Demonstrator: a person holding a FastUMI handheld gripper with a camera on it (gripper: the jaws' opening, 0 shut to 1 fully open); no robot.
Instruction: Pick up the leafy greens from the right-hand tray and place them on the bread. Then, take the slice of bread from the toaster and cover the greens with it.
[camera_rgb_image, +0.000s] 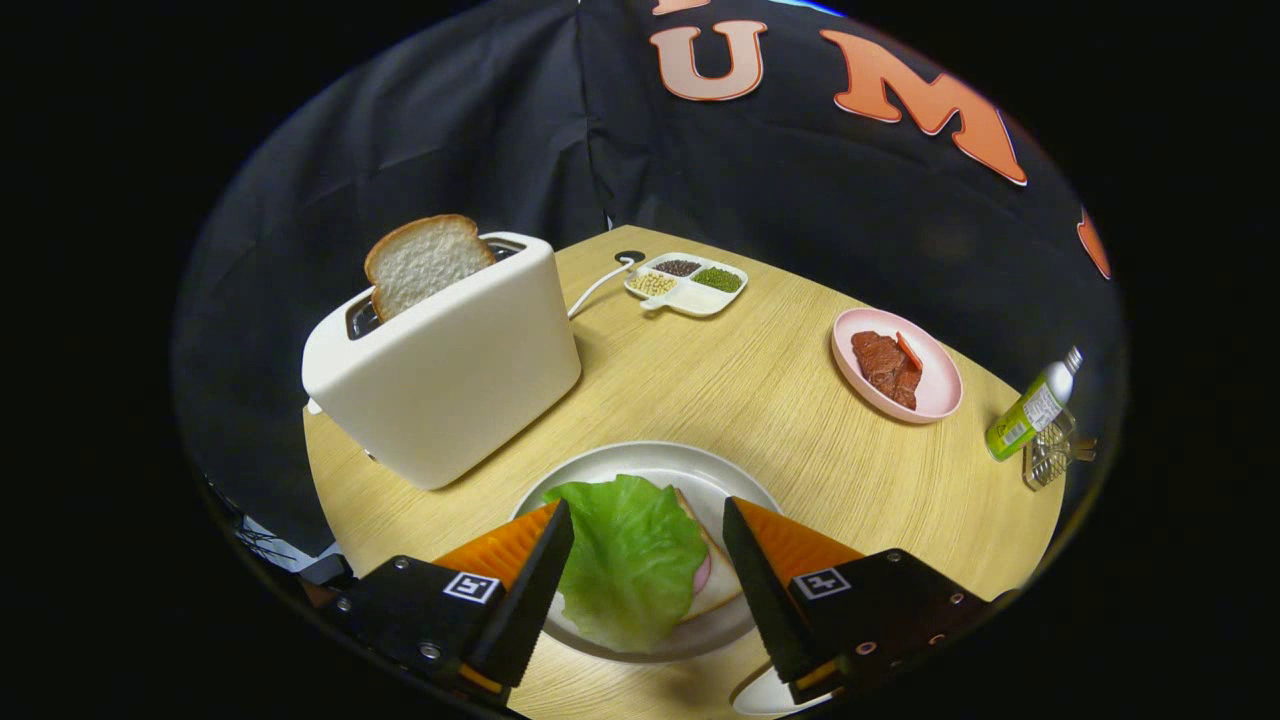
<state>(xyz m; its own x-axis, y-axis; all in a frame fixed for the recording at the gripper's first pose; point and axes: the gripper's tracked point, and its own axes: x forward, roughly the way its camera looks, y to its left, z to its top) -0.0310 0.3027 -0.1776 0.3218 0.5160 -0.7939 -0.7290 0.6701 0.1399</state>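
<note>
A round table (760, 400) of pale wood grain fills the booth, with black cloth hanging as the wall behind it. At about 10 o'clock from the fingers stands a white toaster (450, 370), and a slice of bread (425, 262) rises upright from its slot, about half of it showing above the top. A white cord (598, 285) runs from the toaster toward a small white divided dish (686, 282) at 12 o'clock, far across the table; its compartments hold dark, green and pale grains. At 2 o'clock sits a pink plate (935, 385) with a reddish-brown piece of meat (885, 367) on it. Farther out, near 3 o'clock at the table's edge, a green bottle (1030, 408) leans in a small wire holder (1050, 458).

The gripper (648, 520) hangs just above the near side of the table with its fingers spread wide and holding nothing. Between them lies a white plate (650, 465), and on it the leafy greens (630, 560) rest on top of a slice of bread (722, 585), with a pink edge of ham (702, 572) showing between leaf and bread. The leaf lies closer to the left finger; whether that finger touches it is hard to tell. The right finger stands apart from the leaf. A bit of another white dish (765, 692) shows under the right finger.
</note>
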